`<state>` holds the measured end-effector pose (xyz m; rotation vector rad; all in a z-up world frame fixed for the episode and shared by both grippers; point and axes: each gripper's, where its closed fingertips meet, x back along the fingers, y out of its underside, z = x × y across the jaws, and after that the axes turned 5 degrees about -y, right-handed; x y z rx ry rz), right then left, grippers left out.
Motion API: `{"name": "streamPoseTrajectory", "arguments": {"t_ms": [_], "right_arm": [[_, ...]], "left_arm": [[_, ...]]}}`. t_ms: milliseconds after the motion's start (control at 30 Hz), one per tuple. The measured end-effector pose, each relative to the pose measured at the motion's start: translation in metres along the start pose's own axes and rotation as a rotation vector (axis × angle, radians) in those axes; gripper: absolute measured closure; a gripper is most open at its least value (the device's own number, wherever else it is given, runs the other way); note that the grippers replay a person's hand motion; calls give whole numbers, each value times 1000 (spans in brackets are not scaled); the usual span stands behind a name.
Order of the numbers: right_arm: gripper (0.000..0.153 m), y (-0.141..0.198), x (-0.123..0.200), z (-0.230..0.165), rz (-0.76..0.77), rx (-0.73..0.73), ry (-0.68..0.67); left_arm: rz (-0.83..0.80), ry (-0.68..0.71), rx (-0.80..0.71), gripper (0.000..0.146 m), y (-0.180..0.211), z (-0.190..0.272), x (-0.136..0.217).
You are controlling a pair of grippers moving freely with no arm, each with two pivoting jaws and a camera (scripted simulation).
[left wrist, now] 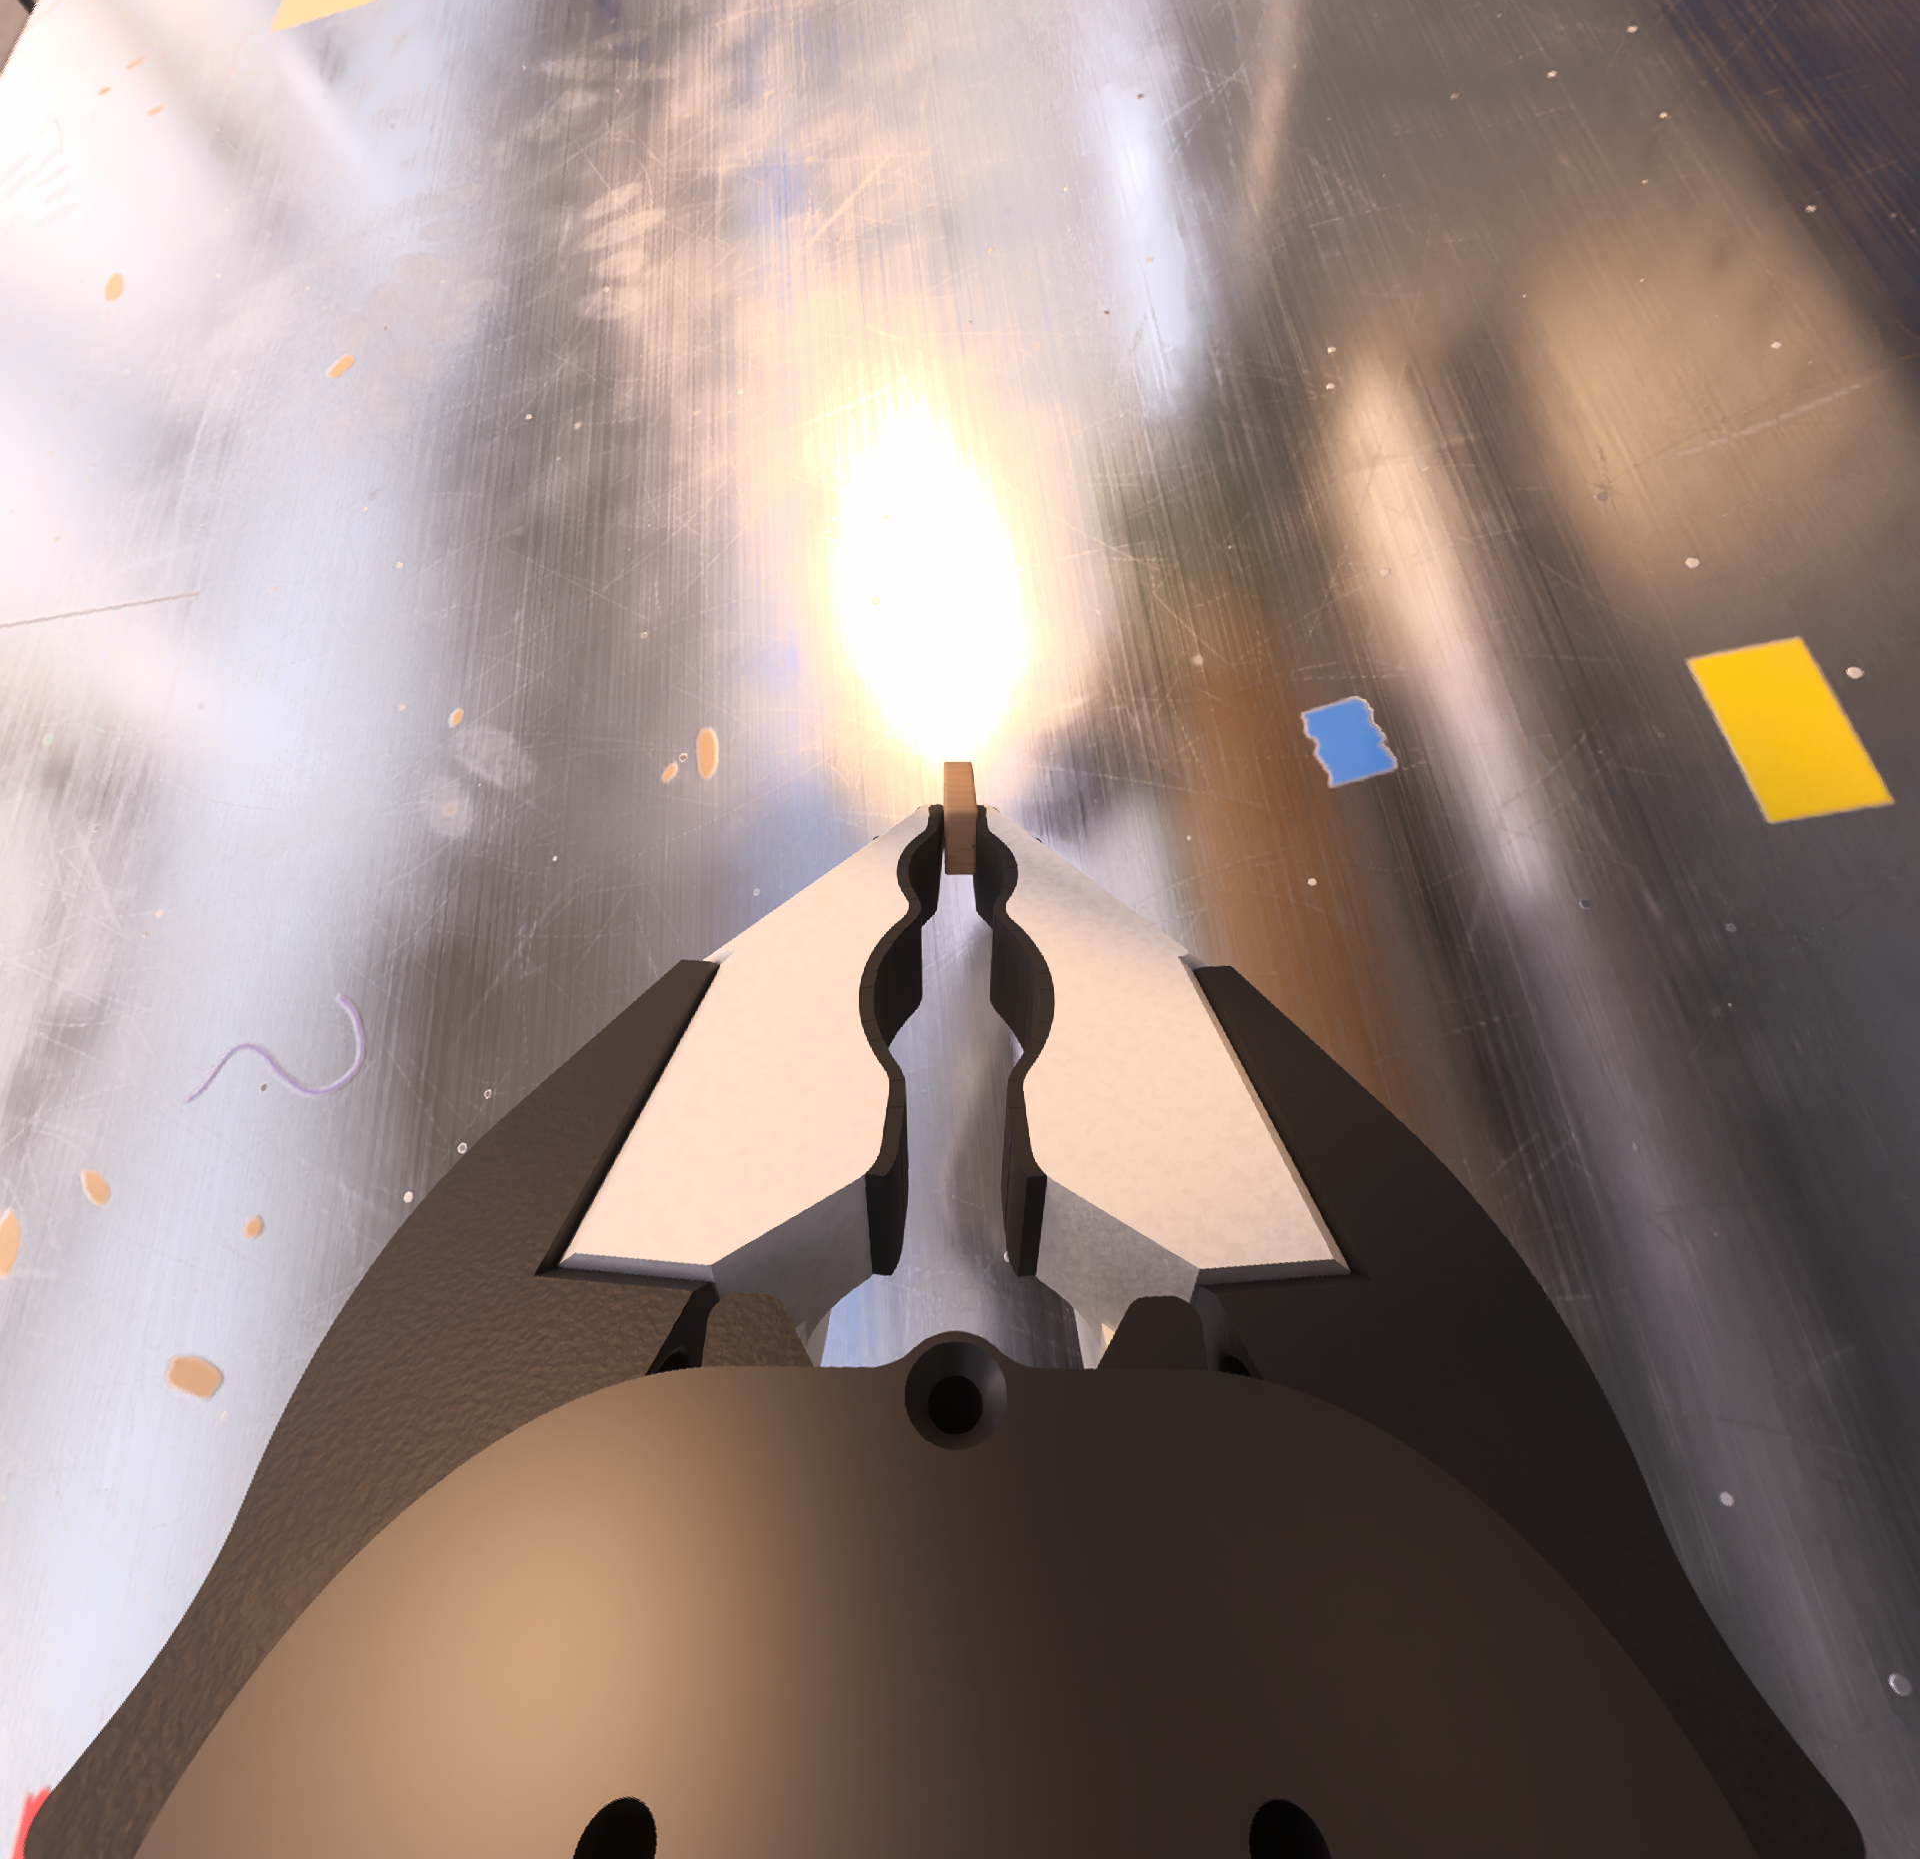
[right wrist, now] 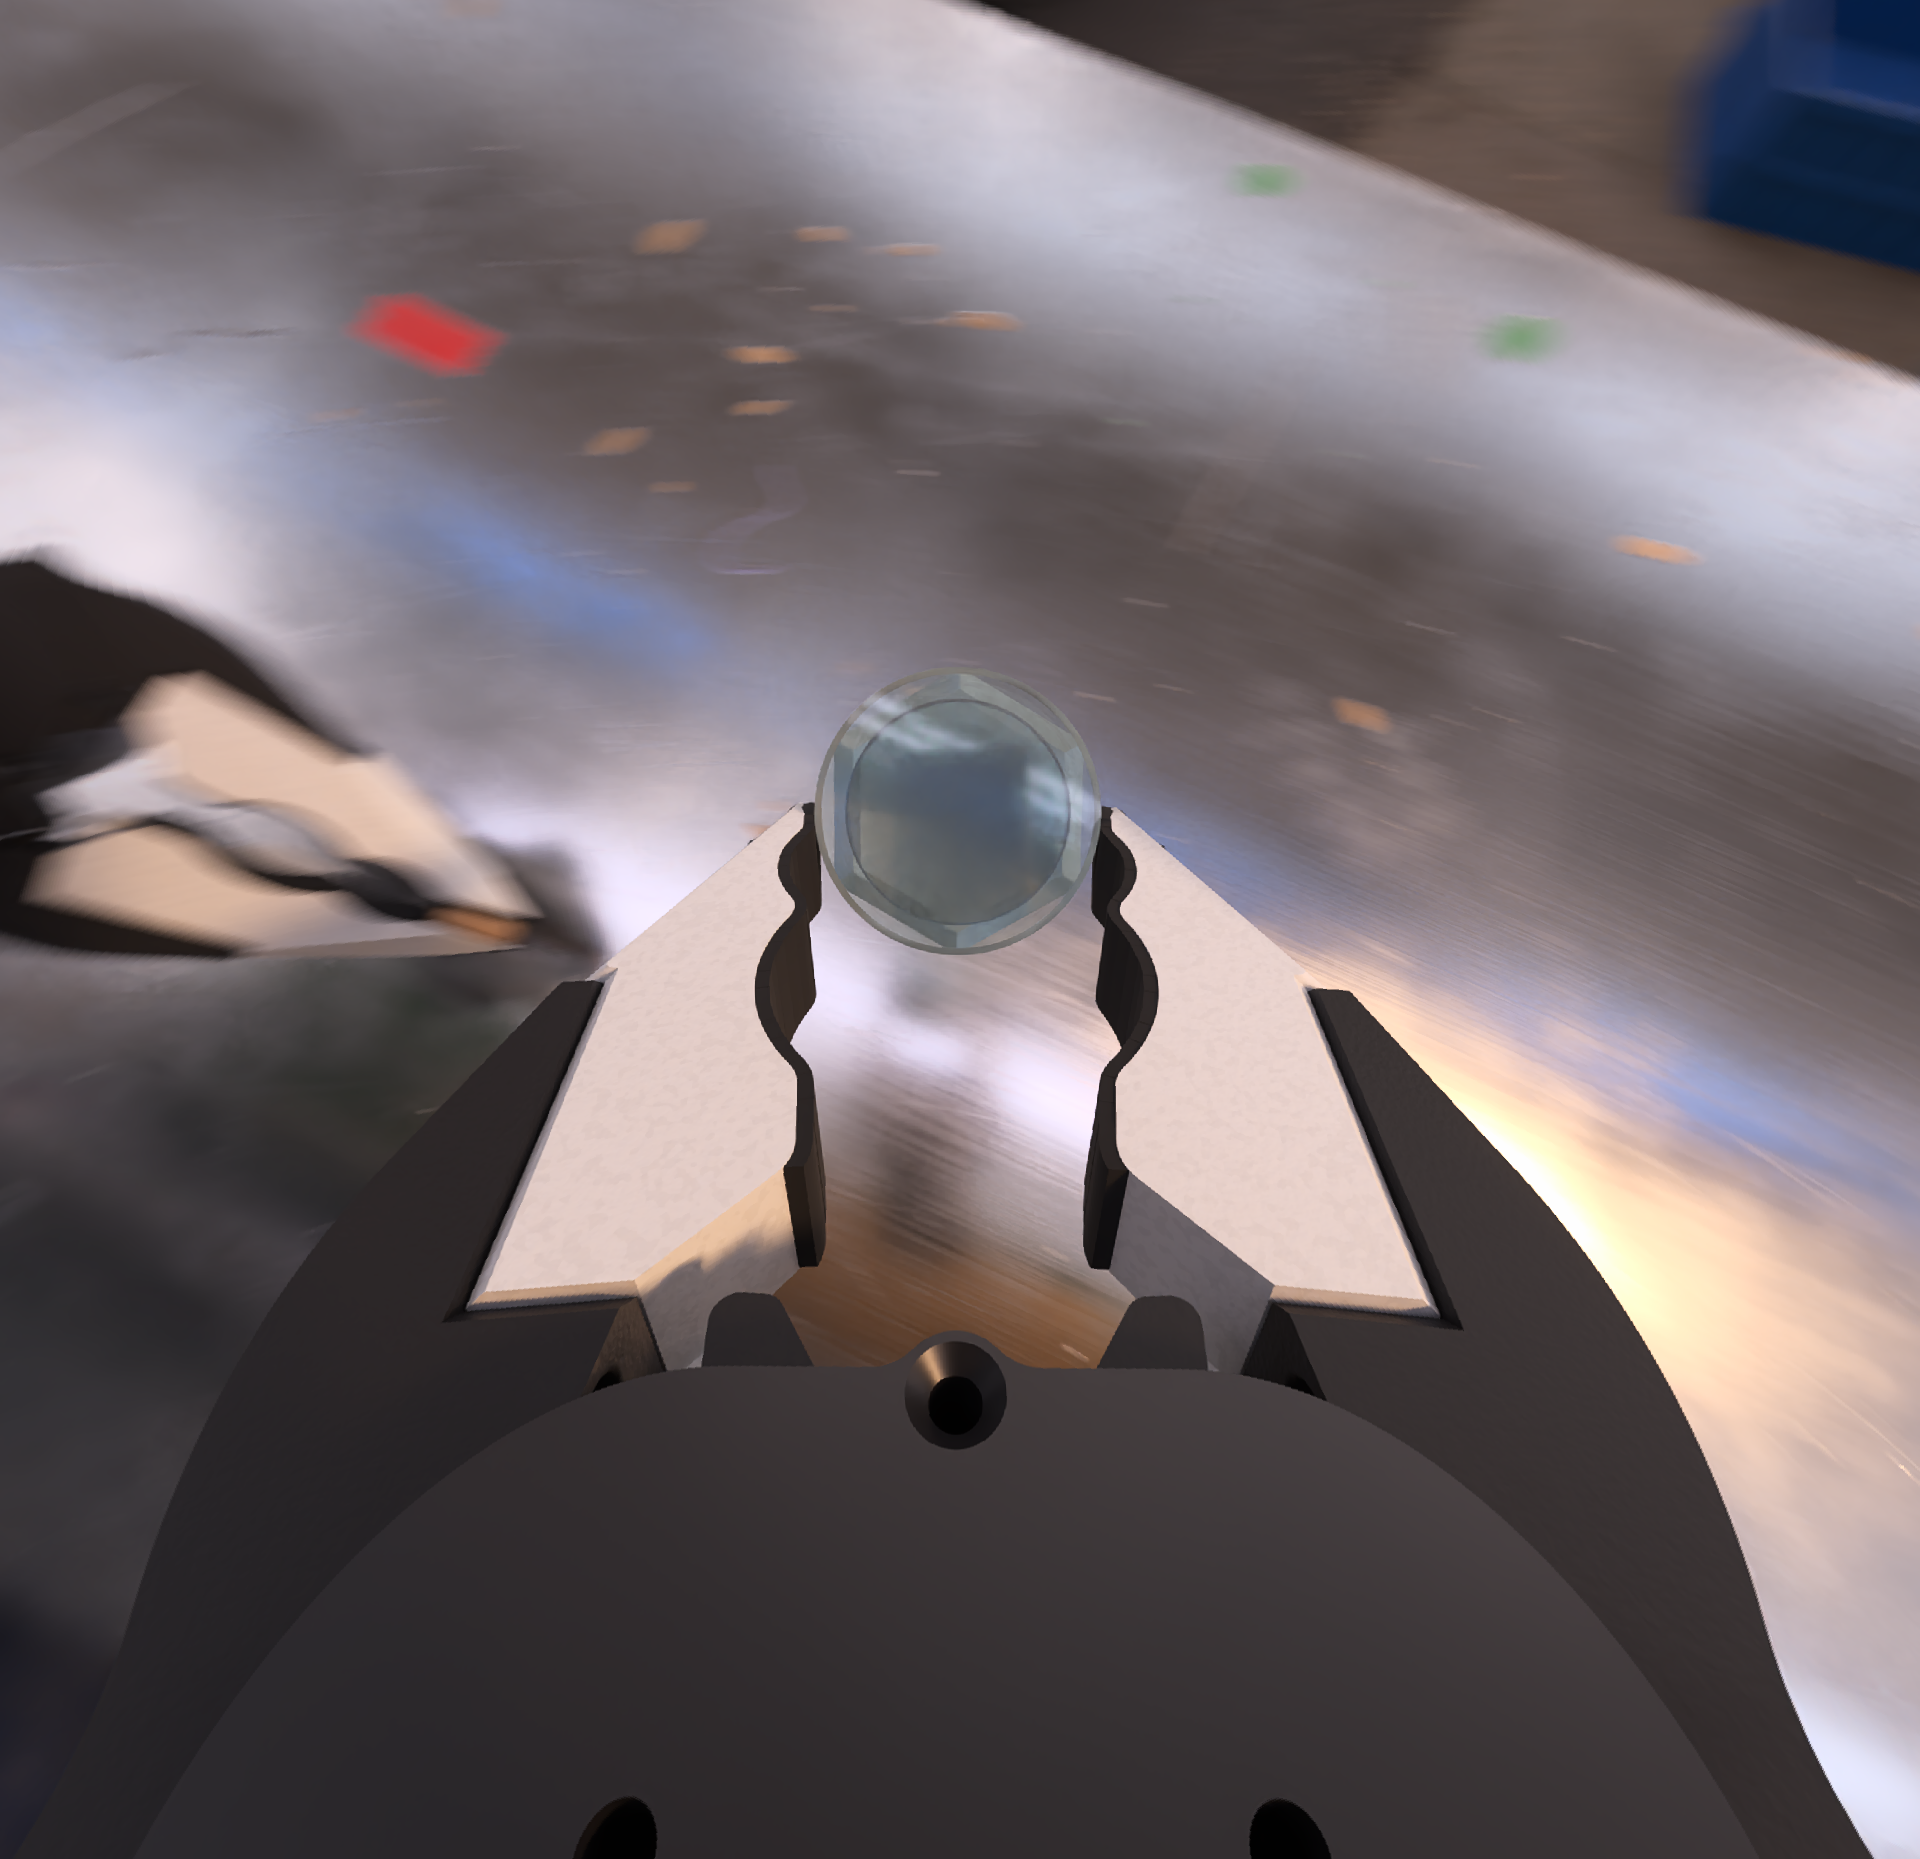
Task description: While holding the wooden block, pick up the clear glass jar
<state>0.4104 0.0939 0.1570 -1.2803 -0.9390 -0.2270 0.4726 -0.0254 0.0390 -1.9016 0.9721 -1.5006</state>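
**A:** The surface under you was a scratched, glaring metal table (left wrist: pixel 416 562), littered with paper scraps: a yellow patch (left wrist: pixel 1782 734) and a torn blue scrap (left wrist: pixel 1348 744) on the left wrist view, a red patch (right wrist: pixel 426 334) and a blue bin (right wrist: pixel 1829 95) past the far edge on the right one. Where did you stand on the task?

**B:** Tell me what you made of my grips.

**A:** Your left gripper (left wrist: pixel 958 822) had its fingers drawn narrow, pinching the wooden block (left wrist: pixel 958 817) at the very tips, edge-on. Your right gripper (right wrist: pixel 956 822) had its fingers set at a middling width around the clear glass jar (right wrist: pixel 956 810), tips against its sides. The jar looked lifted off the table, though I judged that from the blurred background only.

**B:** What could have gone wrong?

**A:** Both holds were tip holds. Smooth round glass could have slid forward out of your right fingers if you tilted or jerked. The block had little wood in the pinch, so a twist could have dropped it.

**B:** And the views?

**A:** Only the right view showed the jar, and also your left gripper off to the side, smeared. The left view showed the block sharply, but no jar.
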Motion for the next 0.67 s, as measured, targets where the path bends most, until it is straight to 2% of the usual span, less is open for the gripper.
{"name": "streamPoseTrajectory", "arguments": {"t_ms": [67,100,167,233,333,500,667], "right_arm": [[100,9,26,65,-7,-80,195],[100,17,32,91,-34,-129,247],[100,28,28,128,-58,-172,273],[100,39,14,148,-57,-215,263],[100,57,-13,162,-109,-247,257],[100,70,-56,157,-172,-224,191],[100,92,-65,156,-342,-149,156]], "left_arm": [[0,0,3,142,0,0,-1],[0,-1,2,142,-1,0,-1],[2,-4,-1,142,-1,-1,-1],[8,-3,3,142,-1,0,-1],[13,-1,6,142,-1,0,-1],[21,-3,5,142,-1,0,0],[23,-1,6,142,-1,0,0]]}}
